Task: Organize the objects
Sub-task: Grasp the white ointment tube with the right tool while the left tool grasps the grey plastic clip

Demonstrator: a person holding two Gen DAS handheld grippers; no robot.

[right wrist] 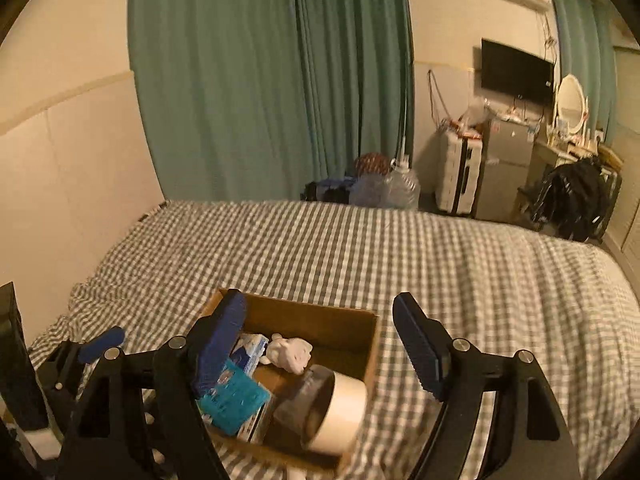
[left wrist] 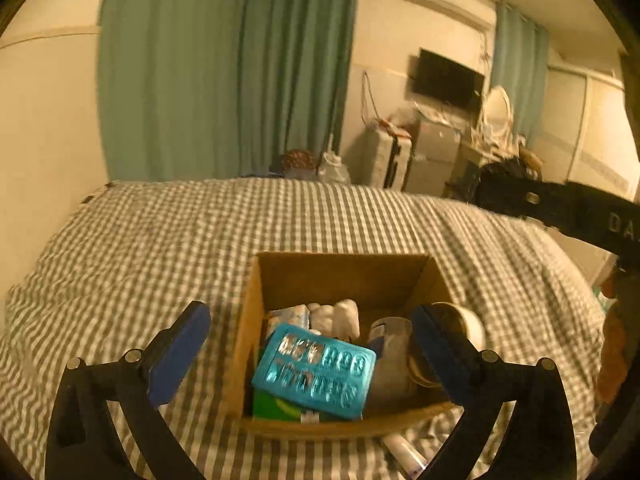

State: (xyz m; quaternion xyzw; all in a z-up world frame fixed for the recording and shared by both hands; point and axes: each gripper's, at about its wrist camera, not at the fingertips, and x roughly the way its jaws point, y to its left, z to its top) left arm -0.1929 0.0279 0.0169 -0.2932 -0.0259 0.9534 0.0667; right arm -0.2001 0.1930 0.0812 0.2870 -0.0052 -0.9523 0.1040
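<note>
Spread over the checked bed (right wrist: 360,248), serving as the work surface, with the cardboard box (left wrist: 256,344) set near its front edge as the collecting place. Packed inside: a teal blister pack (left wrist: 316,376) on top, a small white figure (right wrist: 290,354), perhaps a toy, and a jar (right wrist: 332,412) leaning on the rim. Left gripper (left wrist: 308,356) and right gripper (right wrist: 320,344) poised above, jaws wide apart, holding nothing.

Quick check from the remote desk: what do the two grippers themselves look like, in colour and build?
Both look alike. The left gripper and right gripper each have black angular frames with cut-out openings, silver round pivot bolts, and dark blue finger pads, ridged on the right one. Pale lettering marks a black body at the left view's right edge.
</note>
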